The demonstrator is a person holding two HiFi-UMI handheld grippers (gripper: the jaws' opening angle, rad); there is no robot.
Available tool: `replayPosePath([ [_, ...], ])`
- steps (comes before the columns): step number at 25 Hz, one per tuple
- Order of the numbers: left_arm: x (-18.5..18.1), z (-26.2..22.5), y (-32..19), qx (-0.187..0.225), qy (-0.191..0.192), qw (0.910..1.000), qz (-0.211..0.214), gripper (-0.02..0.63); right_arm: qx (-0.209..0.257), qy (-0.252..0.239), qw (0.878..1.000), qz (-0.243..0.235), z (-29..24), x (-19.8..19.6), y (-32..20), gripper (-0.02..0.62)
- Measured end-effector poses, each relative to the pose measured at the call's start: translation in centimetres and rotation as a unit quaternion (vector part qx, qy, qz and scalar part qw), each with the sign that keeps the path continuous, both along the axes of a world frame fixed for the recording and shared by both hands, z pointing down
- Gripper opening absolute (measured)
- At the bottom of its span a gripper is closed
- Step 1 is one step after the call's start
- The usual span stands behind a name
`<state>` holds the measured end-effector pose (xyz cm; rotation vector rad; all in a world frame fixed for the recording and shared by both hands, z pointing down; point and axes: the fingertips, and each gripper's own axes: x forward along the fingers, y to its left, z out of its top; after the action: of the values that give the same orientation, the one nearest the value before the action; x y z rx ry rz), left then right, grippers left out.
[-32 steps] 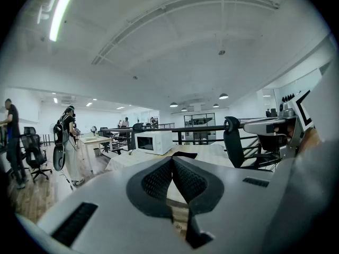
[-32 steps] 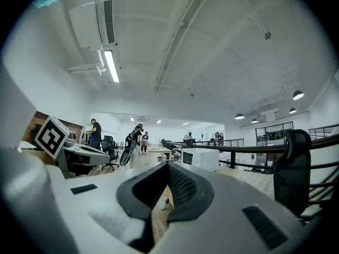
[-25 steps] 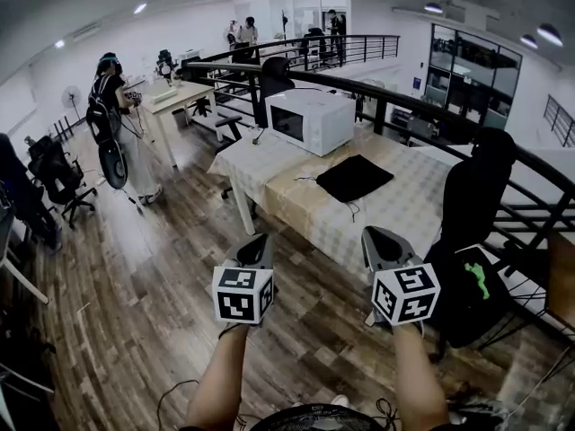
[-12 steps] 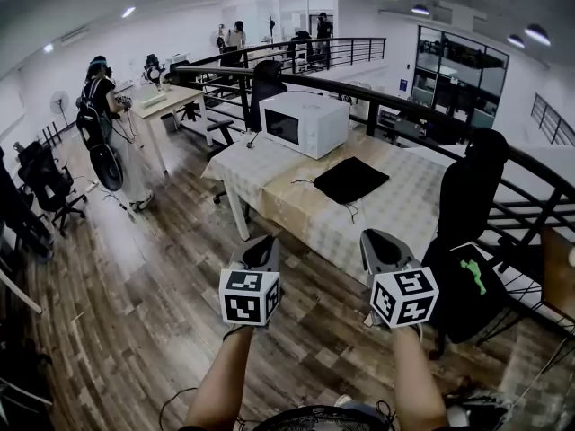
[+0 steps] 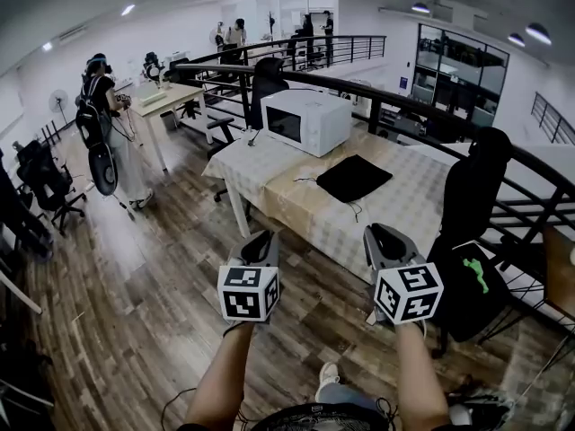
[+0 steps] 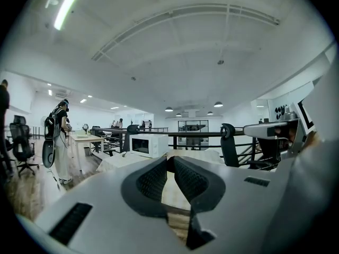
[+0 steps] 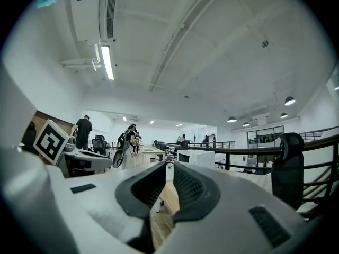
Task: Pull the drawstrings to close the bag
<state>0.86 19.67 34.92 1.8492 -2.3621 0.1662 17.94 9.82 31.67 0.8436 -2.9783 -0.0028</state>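
The black drawstring bag (image 5: 353, 178) lies flat on the checked table (image 5: 404, 209), its cords (image 5: 355, 209) trailing toward the near edge. Both grippers hang over the wooden floor, well short of the table and apart from the bag. My left gripper (image 5: 260, 241) has just been opening its jaws slightly. In the left gripper view its tips (image 6: 168, 160) still look together, with nothing between them. My right gripper (image 5: 382, 234) is shut and empty, and in the right gripper view its tips (image 7: 169, 167) meet too. Neither gripper view shows the bag clearly.
A white microwave (image 5: 305, 121) stands at the table's far left end. A black office chair (image 5: 472, 196) is by the table's right side, and a dark railing (image 5: 377, 88) runs behind. A person (image 5: 103, 106) stands far left. My shoe (image 5: 328, 375) shows below.
Both grippers have stayed almost in place. A shoe has come into view at the bottom of the head view. The people at the far railing have shifted.
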Motion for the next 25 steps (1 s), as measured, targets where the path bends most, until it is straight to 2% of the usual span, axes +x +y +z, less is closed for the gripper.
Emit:
replayPosePath([
  [13, -3.5, 0.9, -4.5, -0.012, 0.000, 0.9999, -0.011, 0.104, -0.007, -0.006, 1.000, -0.009, 1.1, -3.3, -5.6, 0.067],
  [25, -7.5, 1.6, -13.4, -0.022, 0.002, 0.9996, -0.020, 0.146, -0.020, -0.002, 1.000, -0.013, 2.4, -6.7, -15.2, 0.123],
])
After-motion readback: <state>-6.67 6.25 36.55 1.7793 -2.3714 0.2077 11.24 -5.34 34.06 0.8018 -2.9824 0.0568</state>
